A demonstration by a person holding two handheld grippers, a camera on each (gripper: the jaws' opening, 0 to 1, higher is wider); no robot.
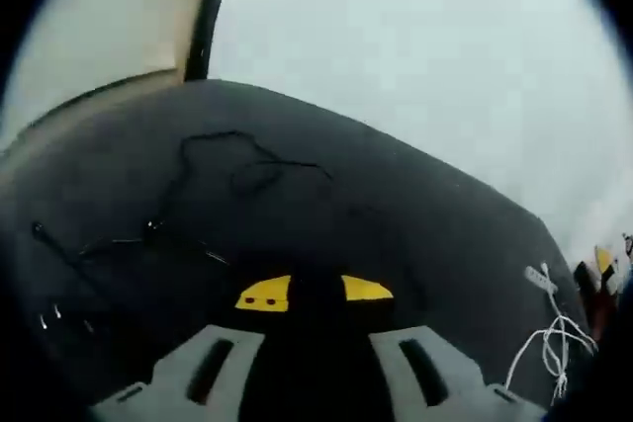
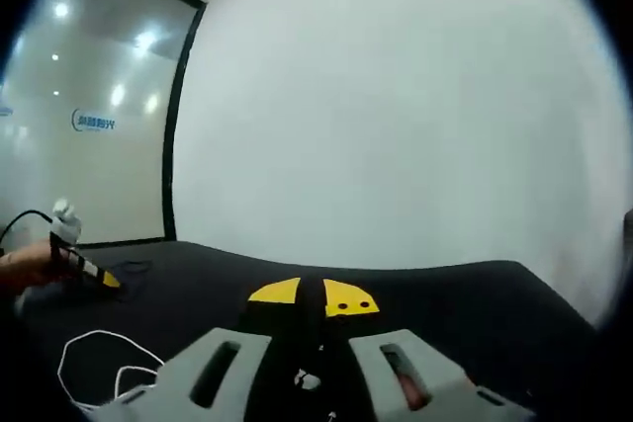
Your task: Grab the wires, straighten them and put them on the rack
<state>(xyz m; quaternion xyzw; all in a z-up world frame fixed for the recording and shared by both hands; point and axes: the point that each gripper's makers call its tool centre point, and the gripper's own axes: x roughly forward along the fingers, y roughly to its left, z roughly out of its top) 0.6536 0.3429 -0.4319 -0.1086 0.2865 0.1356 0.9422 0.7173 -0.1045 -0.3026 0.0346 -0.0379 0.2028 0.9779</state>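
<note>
The left gripper (image 1: pixel 315 293) hovers over the black table (image 1: pixel 415 214), jaws parted and empty. Beyond it lies a tangled black wire (image 1: pixel 247 160); a white wire (image 1: pixel 550 343) sits at far right. The right gripper (image 2: pixel 310 298) looks nearly closed, with a white wire (image 2: pixel 94 358) at near left.

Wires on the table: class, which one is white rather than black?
The white wire coiled at the table's right edge in the left gripper view. The black wire lies tangled farther off, left of centre, hard to see against the dark top.
</note>
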